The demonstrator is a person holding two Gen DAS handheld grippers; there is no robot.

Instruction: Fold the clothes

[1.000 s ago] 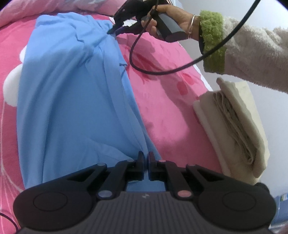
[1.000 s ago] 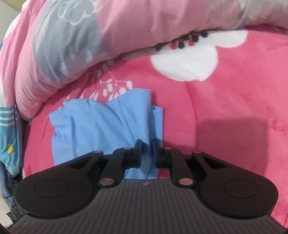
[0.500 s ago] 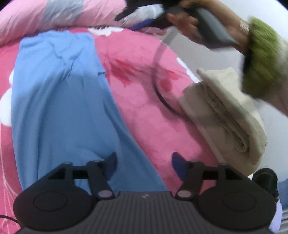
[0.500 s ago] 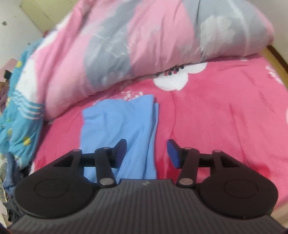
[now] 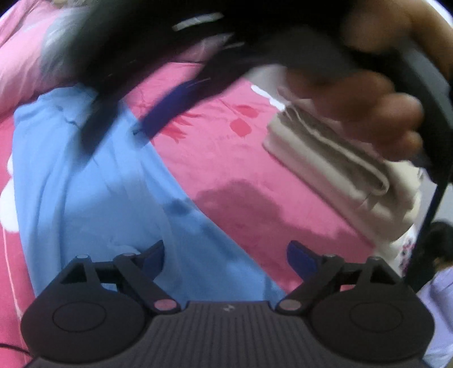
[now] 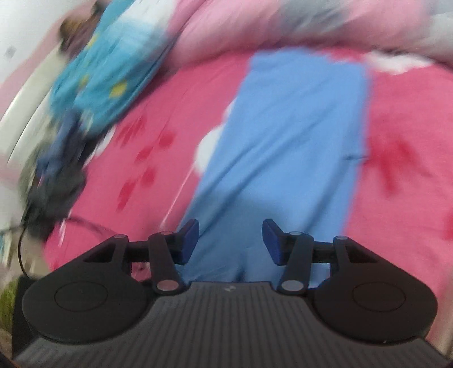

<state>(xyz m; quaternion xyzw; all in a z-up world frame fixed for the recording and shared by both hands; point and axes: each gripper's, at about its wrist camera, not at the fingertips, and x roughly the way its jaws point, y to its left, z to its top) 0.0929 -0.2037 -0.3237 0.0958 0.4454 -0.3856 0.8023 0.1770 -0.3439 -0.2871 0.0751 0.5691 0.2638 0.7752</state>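
Note:
A light blue garment (image 5: 93,181) lies flat in a long strip on the pink bedspread (image 5: 235,169). My left gripper (image 5: 226,256) hangs open above its near right edge, with nothing between the fingers. The right gripper (image 5: 116,124), held in a hand (image 5: 376,113), sweeps blurred and close across the top of the left wrist view with its blue pads apart. In the right wrist view the same garment (image 6: 286,147) stretches away, and my right gripper (image 6: 230,240) is open above its near end.
A folded cream cloth stack (image 5: 345,175) sits at the bed's right edge. A rolled pink and grey quilt (image 6: 311,25) lies along the far side. Turquoise patterned bedding (image 6: 107,70) and a dark clothes heap (image 6: 56,169) lie to the left. A black cable (image 5: 433,203) hangs at the right.
Both grippers were shut on the blue garment's edge, then opened and let it go. Both have lifted away, and the right one has swung close in front of the left camera.

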